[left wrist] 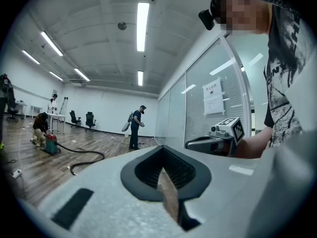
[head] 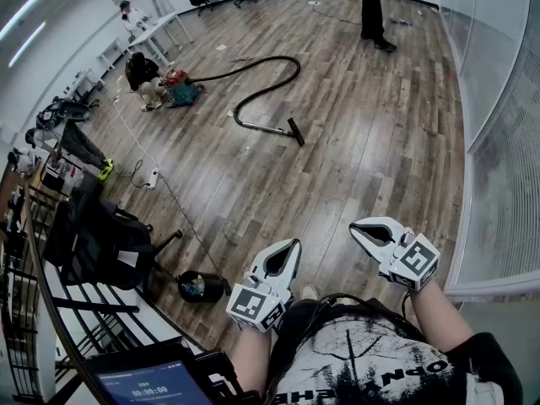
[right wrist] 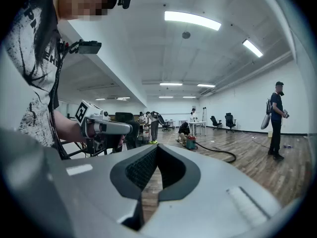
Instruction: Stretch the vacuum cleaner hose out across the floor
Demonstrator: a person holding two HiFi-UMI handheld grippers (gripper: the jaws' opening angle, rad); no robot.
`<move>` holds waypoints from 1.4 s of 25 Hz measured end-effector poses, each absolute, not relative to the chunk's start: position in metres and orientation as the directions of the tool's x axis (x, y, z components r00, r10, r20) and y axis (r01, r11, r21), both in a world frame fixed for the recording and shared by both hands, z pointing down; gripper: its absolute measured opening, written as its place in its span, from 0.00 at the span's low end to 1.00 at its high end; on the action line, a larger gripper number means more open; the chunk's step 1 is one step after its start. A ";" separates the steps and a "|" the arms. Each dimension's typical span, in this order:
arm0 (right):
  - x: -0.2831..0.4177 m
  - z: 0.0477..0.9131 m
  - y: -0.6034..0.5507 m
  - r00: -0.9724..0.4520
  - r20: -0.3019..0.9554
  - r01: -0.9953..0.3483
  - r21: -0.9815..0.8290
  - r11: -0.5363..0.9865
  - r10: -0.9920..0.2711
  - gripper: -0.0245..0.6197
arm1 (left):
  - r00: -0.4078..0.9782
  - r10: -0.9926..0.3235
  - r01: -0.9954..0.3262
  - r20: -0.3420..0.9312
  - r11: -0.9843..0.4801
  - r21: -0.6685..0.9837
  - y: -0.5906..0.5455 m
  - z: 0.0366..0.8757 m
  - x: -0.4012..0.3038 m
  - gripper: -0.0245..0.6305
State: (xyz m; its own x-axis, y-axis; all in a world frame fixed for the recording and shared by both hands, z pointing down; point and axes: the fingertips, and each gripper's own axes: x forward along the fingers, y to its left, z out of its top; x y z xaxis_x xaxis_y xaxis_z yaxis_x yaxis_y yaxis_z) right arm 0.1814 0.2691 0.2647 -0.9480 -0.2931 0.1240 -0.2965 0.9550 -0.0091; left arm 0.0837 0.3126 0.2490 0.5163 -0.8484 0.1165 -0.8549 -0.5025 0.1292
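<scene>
The left gripper [head: 292, 246] and right gripper [head: 358, 227] are closed and empty, held waist-high, probably because work hasn't begun. The hose [head: 251, 99] lies curled on the floor [head: 363, 142], well ahead, attached to the vacuum cleaner [head: 177, 87].

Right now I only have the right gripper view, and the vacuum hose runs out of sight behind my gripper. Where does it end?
Observer: In the head view the hose bends back on itself over the floor and ends in a floor nozzle, lying well ahead of you and a little to your left.
Operator: Is my left gripper carrying anything?
Observer: No. The left gripper view shows the left gripper with its jaws together and nothing between them, so it would need opening before it could take the hose.
</scene>
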 end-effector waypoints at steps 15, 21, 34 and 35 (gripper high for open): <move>0.178 0.269 0.277 -0.966 0.117 -0.241 -0.084 0.967 -0.231 0.05 | 0.529 -0.840 -0.849 0.122 -0.520 0.095 0.306 0.247 0.095 0.04; 0.174 0.272 0.276 -0.968 0.116 -0.230 -0.070 0.971 -0.221 0.05 | 0.533 -0.836 -0.846 0.127 -0.525 0.097 0.302 0.248 0.099 0.04; 0.184 0.272 0.258 -0.971 0.122 -0.215 -0.051 0.975 -0.208 0.05 | 0.541 -0.825 -0.841 0.162 -0.525 0.130 0.286 0.256 0.108 0.04; 0.185 0.272 0.257 -0.970 0.122 -0.215 -0.048 0.975 -0.208 0.05 | 0.542 -0.824 -0.840 0.167 -0.527 0.128 0.286 0.258 0.108 0.04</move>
State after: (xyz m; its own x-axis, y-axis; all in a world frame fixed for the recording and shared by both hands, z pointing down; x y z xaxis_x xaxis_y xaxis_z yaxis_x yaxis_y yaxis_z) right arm 0.1849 0.2568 0.2724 -0.9705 -0.2079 0.1222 -0.2150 0.9754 -0.0479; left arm 0.1077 0.2855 0.2576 0.5419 -0.8237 0.1671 -0.8403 -0.5268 0.1281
